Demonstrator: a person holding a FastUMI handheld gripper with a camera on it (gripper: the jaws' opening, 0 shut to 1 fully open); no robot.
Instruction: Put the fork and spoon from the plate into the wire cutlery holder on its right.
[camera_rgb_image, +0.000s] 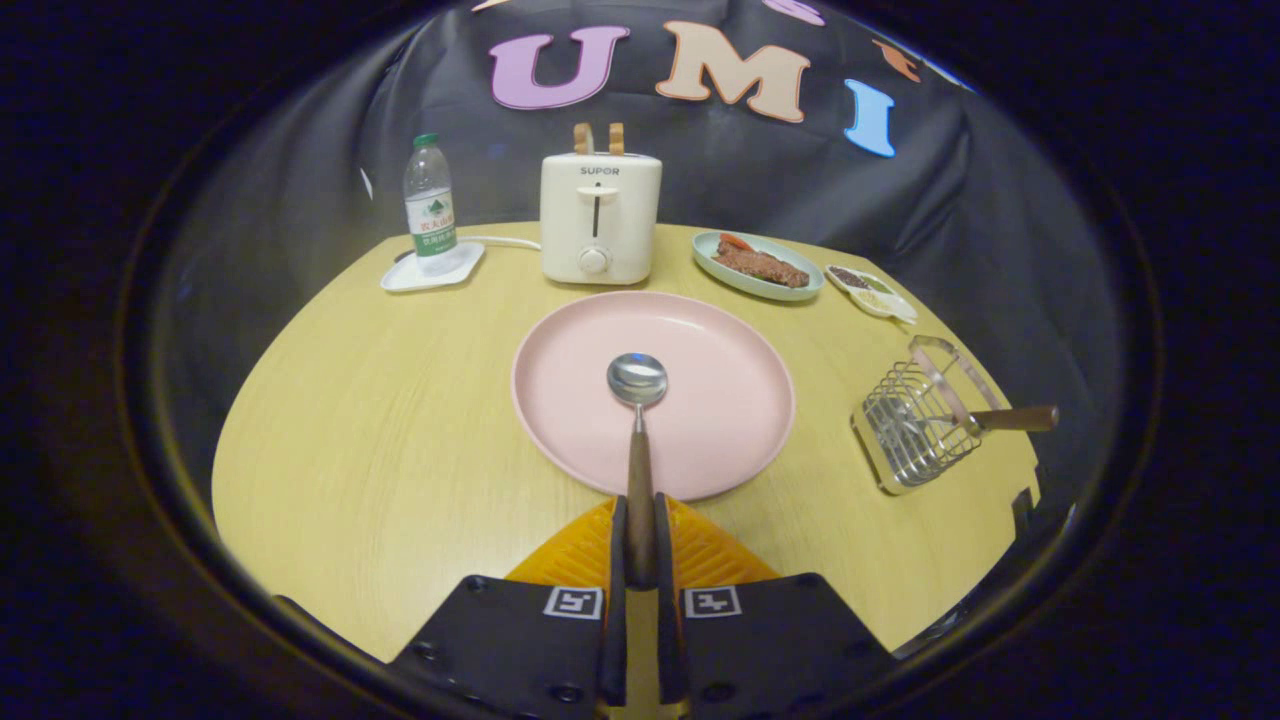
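Tabletop: tongs (640, 545) grip one spoon (638, 420).

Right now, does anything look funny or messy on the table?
Nothing is spilled or broken. The wire cutlery holder leans, a wooden handle poking out sideways. The tongs are shut on the spoon over the pink plate.

spoon handle end (641, 560) hidden, apparently clamped

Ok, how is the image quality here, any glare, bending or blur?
Gripper view: strong fisheye bending curves the table edge; a bright glare spot sits on the spoon bowl; the claw, shut on the spoon's handle, is sharp; the wire cutlery holder stays readable though stretched.
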